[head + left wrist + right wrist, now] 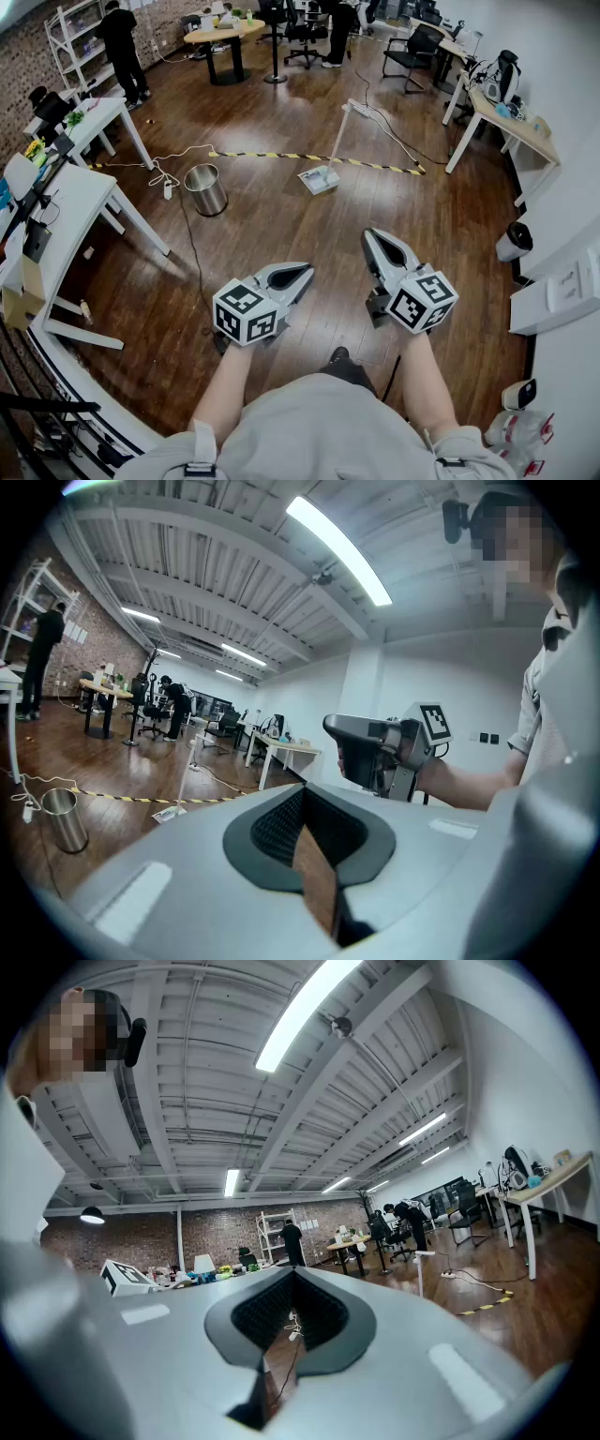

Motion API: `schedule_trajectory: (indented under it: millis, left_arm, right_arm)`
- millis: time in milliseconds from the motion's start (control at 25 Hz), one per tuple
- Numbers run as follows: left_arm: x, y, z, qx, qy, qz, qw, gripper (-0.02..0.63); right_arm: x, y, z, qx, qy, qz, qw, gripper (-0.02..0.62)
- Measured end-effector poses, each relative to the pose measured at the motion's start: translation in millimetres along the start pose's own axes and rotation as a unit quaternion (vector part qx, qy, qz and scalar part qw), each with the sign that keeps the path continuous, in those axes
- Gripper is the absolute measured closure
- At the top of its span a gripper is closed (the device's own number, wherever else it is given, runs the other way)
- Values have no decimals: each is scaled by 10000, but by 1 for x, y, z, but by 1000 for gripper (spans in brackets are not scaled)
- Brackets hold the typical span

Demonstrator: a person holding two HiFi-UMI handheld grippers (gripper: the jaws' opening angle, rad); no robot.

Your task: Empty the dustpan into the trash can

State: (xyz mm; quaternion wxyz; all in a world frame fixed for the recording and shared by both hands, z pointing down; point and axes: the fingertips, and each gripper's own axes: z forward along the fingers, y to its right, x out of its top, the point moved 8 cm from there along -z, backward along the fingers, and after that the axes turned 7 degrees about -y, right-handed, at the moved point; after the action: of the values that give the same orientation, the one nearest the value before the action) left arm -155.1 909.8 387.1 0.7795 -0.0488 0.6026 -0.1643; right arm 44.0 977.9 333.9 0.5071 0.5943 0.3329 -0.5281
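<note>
A shiny metal trash can stands on the wooden floor ahead and to the left; it also shows low at the left of the left gripper view. A white long-handled dustpan rests on the floor to its right, its handle leaning away. My left gripper and right gripper are held out in front of my body, well short of both things. Each is shut with nothing between its jaws, as the left gripper and right gripper views show. The left one's camera also catches the right gripper.
A yellow-and-black tape line crosses the floor just behind the dustpan. White tables line the left side, with cables trailing near the can. A desk and a small white bin stand at the right. People work at the far end.
</note>
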Motion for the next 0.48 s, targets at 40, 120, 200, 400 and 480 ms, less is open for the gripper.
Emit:
schedule_trajectory:
  millis: [40,120,200,400,480]
  left_arm:
    - [4,-4,13,10,13,2,10000,601]
    - [11,-11,38,31,37,7,10000,601]
    - [19,-17,61,71,51,11,10000,601]
    - [41,-31,110,343,90,-37,9994,601]
    - [49,-39,129,446,85,-32,9990,601]
  right_arm:
    - [2,14,3,12,-10,-5,10000,595]
    - [7,41,7,38,-30,-12,10000,595]
    - [13,68,10,72,-46,-5,10000,595]
    - [29,131,12,172,-182,-65,9997,595]
    - [32,155,15,180,-257,-98,9995,595]
